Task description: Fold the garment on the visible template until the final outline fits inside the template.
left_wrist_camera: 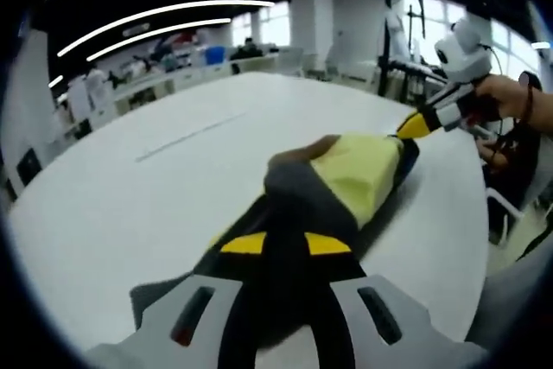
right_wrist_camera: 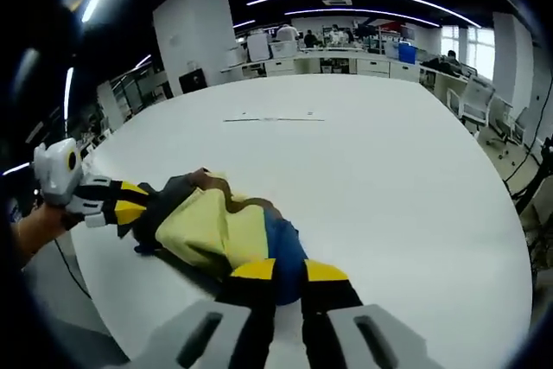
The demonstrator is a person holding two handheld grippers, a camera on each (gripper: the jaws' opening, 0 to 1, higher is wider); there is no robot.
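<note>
Garment (left_wrist_camera: pixel 354 174) lower centre of frame, on white tabletop (left_wrist_camera: pixel 173 179), bunched between my two grippers. Yellow, grey and blue cloth: soft, light, limp, will sag and slide; best held at edges or corners. Left gripper (left_wrist_camera: pixel 278 244) fingers pinched narrow on near end; right gripper (right_wrist_camera: pixel 288 270) likewise on opposite end. No containers seen.

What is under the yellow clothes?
The garment lies bunched on the white table, held by the left gripper and right gripper. Whatever is directly beneath it is covered.
</note>
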